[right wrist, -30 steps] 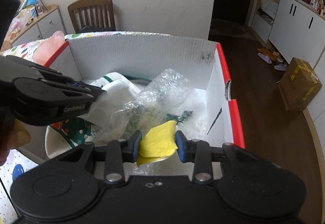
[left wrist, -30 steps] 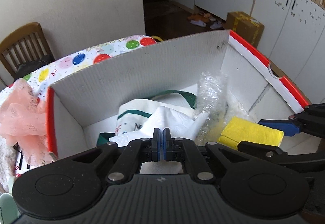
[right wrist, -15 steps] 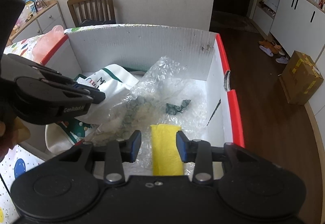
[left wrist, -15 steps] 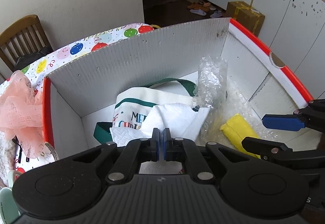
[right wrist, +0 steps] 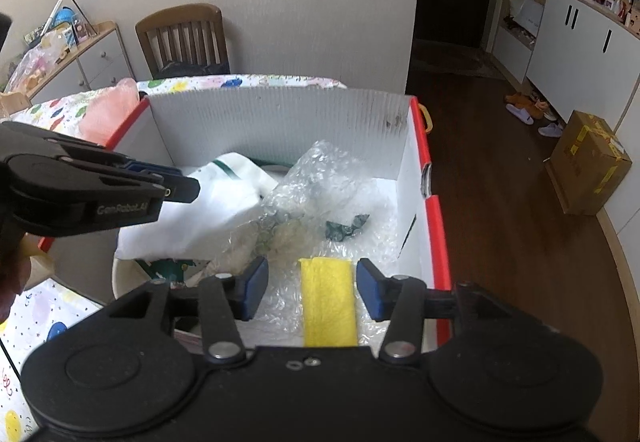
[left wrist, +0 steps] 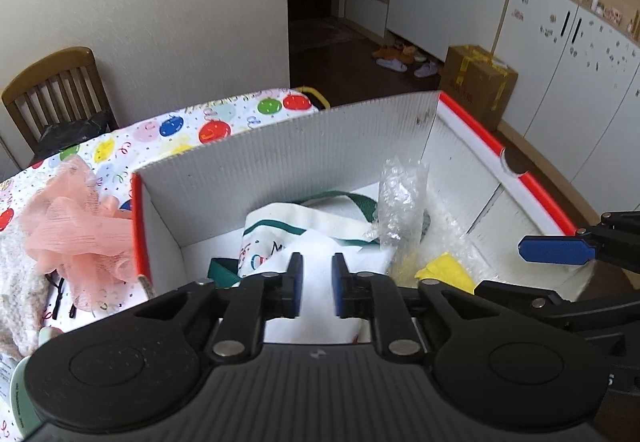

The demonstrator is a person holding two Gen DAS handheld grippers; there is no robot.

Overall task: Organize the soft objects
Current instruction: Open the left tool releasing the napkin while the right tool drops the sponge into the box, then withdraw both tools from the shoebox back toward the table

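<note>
A white corrugated box with red rims (left wrist: 304,145) (right wrist: 280,121) holds a white cloth (left wrist: 316,322) (right wrist: 192,226), a white tote bag with green straps (left wrist: 288,226), bubble wrap (left wrist: 400,201) (right wrist: 320,181) and a yellow cloth (left wrist: 444,270) (right wrist: 328,302). My left gripper (left wrist: 314,286) is open above the white cloth, holding nothing. My right gripper (right wrist: 308,290) is open above the yellow cloth, which lies on the bubble wrap. A pink mesh sponge (left wrist: 76,217) (right wrist: 108,109) lies outside the box on the left.
The box stands on a table with a balloon-print cover (left wrist: 180,125). A knitted cloth (left wrist: 16,282) lies at the left edge. A wooden chair (left wrist: 52,89) (right wrist: 180,37) stands behind the table. A cardboard carton (right wrist: 588,161) sits on the floor at right.
My left gripper opened and let go of the white cloth, which now lies in the box. My right gripper released the yellow cloth earlier and has opened wider and drawn back.
</note>
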